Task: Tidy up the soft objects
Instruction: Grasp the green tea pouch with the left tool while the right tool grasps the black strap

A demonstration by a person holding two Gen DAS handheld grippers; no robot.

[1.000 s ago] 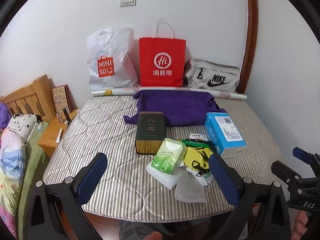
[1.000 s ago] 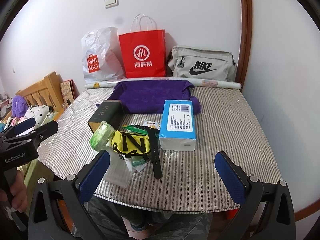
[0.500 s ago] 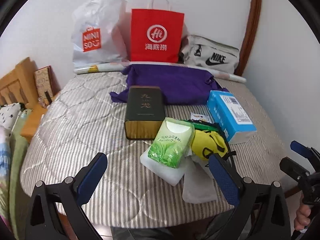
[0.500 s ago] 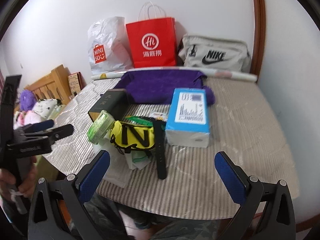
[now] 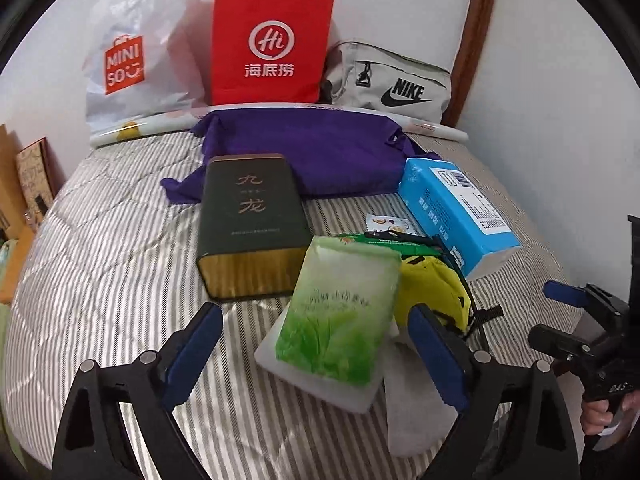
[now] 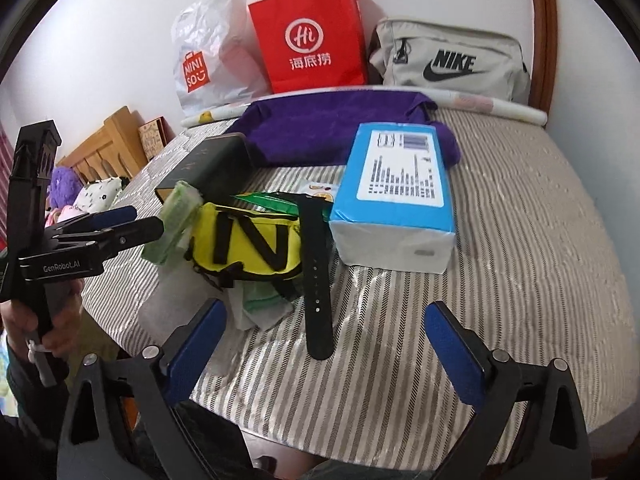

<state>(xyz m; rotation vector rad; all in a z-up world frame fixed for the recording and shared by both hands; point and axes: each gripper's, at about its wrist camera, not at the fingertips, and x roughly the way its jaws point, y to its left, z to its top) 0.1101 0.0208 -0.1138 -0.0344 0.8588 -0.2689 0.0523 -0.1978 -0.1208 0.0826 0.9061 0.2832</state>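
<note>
A pile lies on the striped mattress (image 5: pixel 112 280). In it, a green tissue pack (image 5: pixel 344 312) rests on a white pack (image 5: pixel 320 376), beside a yellow pouch (image 5: pixel 432 292) and a blue tissue pack (image 5: pixel 452 212). My left gripper (image 5: pixel 316 332) hovers at the green pack, which sits between its closing jaws; the pads do not touch it. My right gripper (image 6: pixel 326 320) stands open over a black strap (image 6: pixel 316 280), in front of the yellow pouch (image 6: pixel 248 244). A purple cloth (image 5: pixel 320 148) lies behind a dark tin box (image 5: pixel 248 220).
Against the back wall stand a red paper bag (image 5: pixel 272 40), a white Miniso bag (image 5: pixel 136 52) and a grey Nike bag (image 5: pixel 392 80), with a paper roll (image 5: pixel 140 128) in front. A wooden headboard (image 6: pixel 108 140) and soft toys are at the left. The mattress edge is close below both grippers.
Both grippers have come down and closer to the pile, which now looks larger. The left jaws have narrowed a little around the green pack.
</note>
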